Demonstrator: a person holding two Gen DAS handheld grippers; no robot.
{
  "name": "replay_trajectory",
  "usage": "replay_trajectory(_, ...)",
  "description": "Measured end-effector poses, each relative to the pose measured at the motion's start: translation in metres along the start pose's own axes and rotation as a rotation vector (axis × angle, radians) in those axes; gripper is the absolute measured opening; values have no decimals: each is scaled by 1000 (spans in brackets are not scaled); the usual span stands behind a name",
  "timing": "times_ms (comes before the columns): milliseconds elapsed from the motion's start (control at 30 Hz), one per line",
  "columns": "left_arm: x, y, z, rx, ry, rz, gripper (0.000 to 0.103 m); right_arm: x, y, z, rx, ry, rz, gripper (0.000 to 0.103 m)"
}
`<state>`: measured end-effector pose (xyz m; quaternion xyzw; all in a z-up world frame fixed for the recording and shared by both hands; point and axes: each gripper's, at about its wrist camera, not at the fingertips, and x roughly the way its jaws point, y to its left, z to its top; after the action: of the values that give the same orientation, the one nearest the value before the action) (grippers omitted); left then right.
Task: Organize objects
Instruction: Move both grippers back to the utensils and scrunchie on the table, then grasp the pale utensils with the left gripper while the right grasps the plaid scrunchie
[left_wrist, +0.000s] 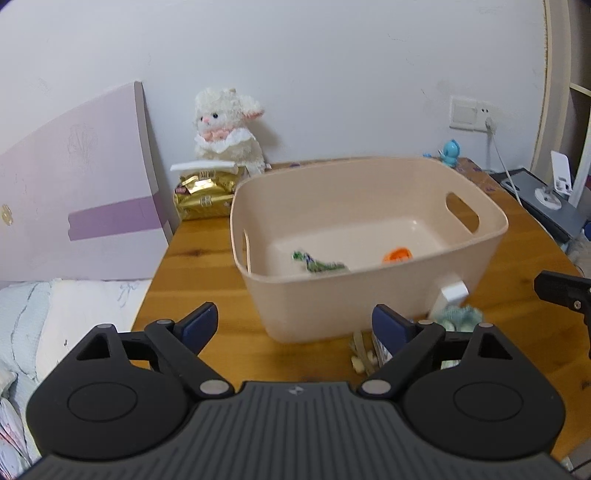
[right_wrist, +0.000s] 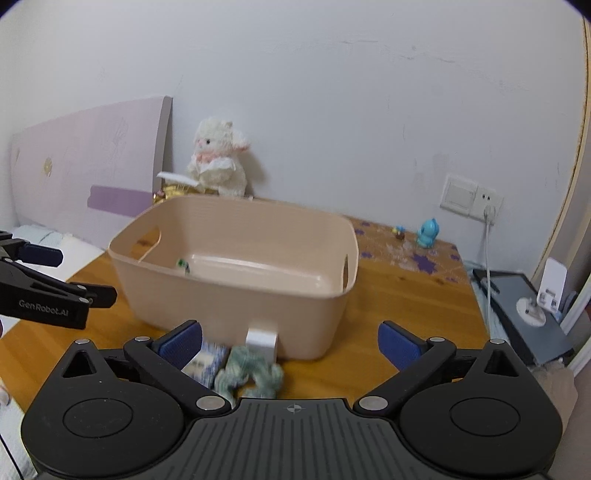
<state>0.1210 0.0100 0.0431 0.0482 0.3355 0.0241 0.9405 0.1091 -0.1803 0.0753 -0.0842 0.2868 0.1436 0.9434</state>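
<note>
Your left gripper and right gripper both gape wide, holding nothing. Only the left view shows the orange item in the bin; only the right view shows the scrunchie clearly.

Bins: one beige bin on the worktop.
Items inside bin: two, a green wrapper and an orange piece.
Items in front of bin: one white block, one teal knit toy, one blue-white packet.
Plush toys: one lamb.
Gold packs: one.
Blue figurines: one.
</note>
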Motion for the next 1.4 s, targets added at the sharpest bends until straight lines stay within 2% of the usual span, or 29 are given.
replay_trajectory(200, 1, 5, -26, -13, 15, -23, 91, 0, 5, -23, -13, 59, -16, 103)
replay_trajectory(333, 11, 11, -42, -29, 52, -38, 91, 9, 6, -35, -19, 106, -21, 103)
replay_trajectory(700, 51, 10, -73, -31, 158, -66, 91, 57, 11, -61, 22, 237, -5, 103)
replay_trajectory(933, 70, 4, -69, -40, 169, -89, 91, 87, 16, -64, 50, 264, 16, 103)
replay_trajectory(1067, 82, -4, -64, -30, 150, -84, 91, 105, 14, -64, 91, 282, 42, 103)
replay_trajectory(1200, 92, -8, -59, -72, 145, -114, 91, 117, 12, -62, 110, 286, 39, 103)
replay_trajectory(1400, 110, -10, -48, -122, 143, -105, 91, 129, 12, -62, 116, 294, 41, 103)
